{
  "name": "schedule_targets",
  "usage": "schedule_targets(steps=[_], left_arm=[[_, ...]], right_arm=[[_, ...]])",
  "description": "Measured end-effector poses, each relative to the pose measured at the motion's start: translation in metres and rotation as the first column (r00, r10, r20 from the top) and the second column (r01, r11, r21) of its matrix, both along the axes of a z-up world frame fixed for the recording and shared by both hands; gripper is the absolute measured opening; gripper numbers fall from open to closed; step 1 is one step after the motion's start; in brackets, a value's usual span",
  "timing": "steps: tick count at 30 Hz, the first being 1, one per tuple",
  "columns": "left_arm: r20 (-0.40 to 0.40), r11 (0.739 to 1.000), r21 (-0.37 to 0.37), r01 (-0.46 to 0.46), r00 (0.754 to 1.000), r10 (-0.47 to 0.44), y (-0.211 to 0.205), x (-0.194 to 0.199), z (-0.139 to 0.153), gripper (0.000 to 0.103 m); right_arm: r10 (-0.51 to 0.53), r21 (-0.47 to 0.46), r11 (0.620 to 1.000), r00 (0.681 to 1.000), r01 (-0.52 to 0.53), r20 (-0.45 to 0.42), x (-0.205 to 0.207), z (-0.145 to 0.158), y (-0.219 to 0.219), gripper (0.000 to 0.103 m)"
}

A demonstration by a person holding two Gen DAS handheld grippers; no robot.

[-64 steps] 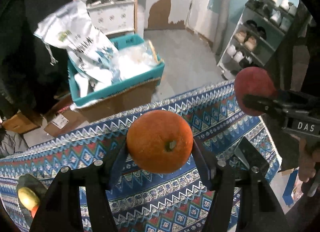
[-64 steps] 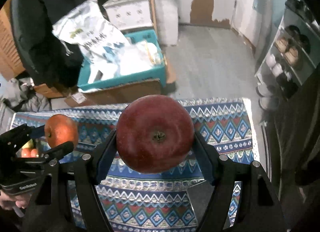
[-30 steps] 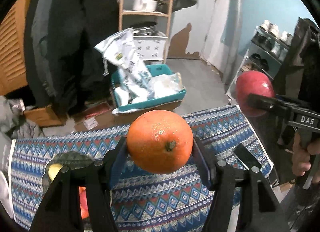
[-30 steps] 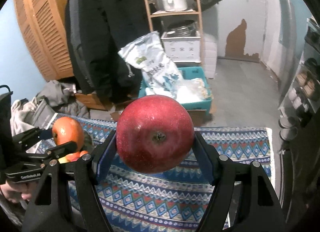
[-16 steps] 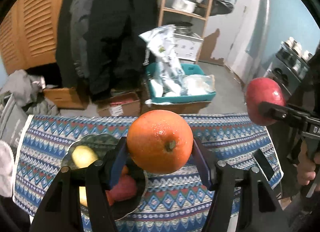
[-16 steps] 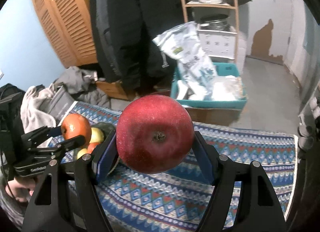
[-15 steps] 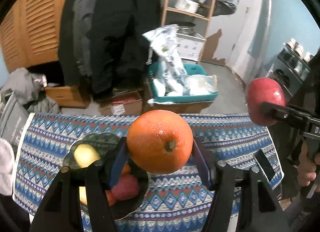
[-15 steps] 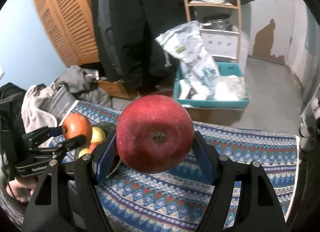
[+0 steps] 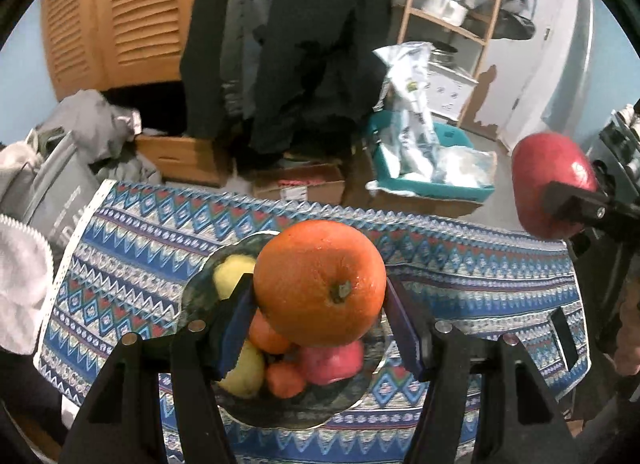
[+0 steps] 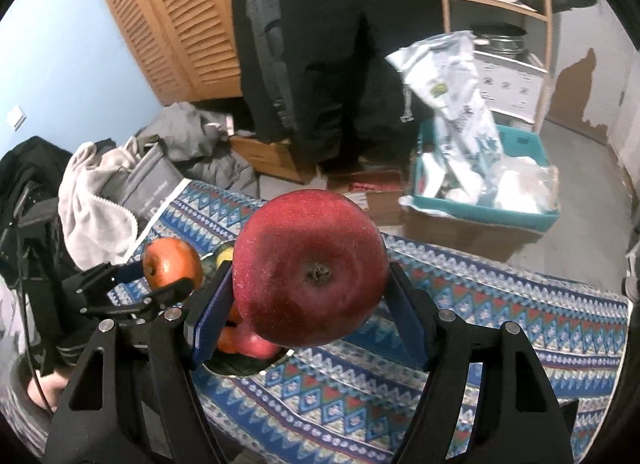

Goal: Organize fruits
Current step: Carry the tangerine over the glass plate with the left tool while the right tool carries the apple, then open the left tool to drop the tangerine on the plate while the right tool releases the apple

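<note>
The left gripper [image 9: 320,318] is clamping an orange [image 9: 320,288]; the right gripper [image 10: 310,304] is clamping an apple [image 10: 310,268]. Several fruits are already sitting in the bowl [image 9: 200,288] near the surface's left edge; these two are not.

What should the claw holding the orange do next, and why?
Probably lower the orange a little and let go into the bowl. The left claw holds it right above the bowl, which already has other fruit in it, so the orange likely belongs there. The right claw holds its red apple off to the side.

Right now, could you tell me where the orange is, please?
The orange sits clamped in the left claw at the middle of the left wrist view, above the fruit bowl on the patterned cloth.
</note>
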State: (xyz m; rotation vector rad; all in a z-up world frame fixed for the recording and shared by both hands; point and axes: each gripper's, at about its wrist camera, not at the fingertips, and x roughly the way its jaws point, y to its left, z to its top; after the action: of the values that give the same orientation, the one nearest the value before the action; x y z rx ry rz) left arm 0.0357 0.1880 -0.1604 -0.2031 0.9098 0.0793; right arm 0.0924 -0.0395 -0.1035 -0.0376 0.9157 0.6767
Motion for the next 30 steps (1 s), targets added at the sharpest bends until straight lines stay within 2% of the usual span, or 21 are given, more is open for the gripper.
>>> schedule_targets(steps=[7, 12, 16, 25, 30], left_arm=[[-0.066, 0.998, 0.0, -0.056, 0.996, 0.056, 0.027, -0.001, -0.031, 0.065], [-0.13, 0.994, -0.044, -0.099, 0.987, 0.092, 0.045, 0.001, -0.058, 0.065], [-0.164, 0.993, -0.037, -0.116, 0.98, 0.108, 0.05, 0.003, -0.074, 0.065], [-0.229, 0.987, -0.071, -0.144, 0.965, 0.125, 0.057, 0.003, -0.097, 0.065], [-0.255, 0.985, -0.087, -0.146, 0.96, 0.12, 0.056, 0.002, -0.107, 0.065]], right_arm=[[0.045, -0.01, 0.999, 0.998, -0.046, -0.034, 0.006, -0.016, 0.04, 0.074], [0.08, -0.035, 0.996, 0.995, -0.082, -0.063, 0.011, -0.037, 0.069, 0.074], [0.105, -0.057, 0.992, 0.99, -0.111, -0.097, 0.013, -0.058, 0.088, 0.074], [0.128, -0.115, 0.982, 0.975, -0.15, -0.179, 0.017, -0.108, 0.108, 0.074], [0.135, -0.148, 0.975, 0.97, -0.166, -0.204, 0.017, -0.126, 0.115, 0.074]])
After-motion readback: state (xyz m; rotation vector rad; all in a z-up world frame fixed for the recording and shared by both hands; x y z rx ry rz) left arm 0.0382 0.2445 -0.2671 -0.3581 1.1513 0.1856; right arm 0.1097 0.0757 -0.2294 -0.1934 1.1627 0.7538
